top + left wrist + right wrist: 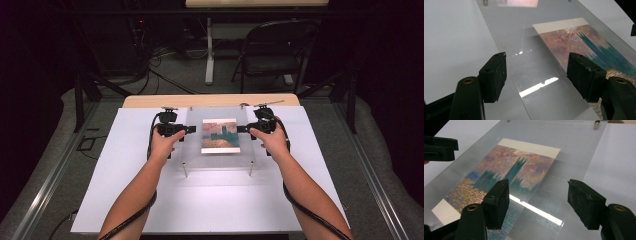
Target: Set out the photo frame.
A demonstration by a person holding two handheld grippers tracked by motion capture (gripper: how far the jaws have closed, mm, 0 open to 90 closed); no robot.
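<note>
A clear acrylic panel rests on short metal standoffs over a colourful painted print. My left gripper is at the panel's left edge, open, and that edge runs through the gap between its jaws. Over the panel's right edge, my right gripper is also open. Neither holds anything. The two point at each other across the print.
The panel stands on a white board that covers a wooden table. A standoff marks the panel's far corner. Beyond the table are a folding chair and floor cables. Metal rails flank the table.
</note>
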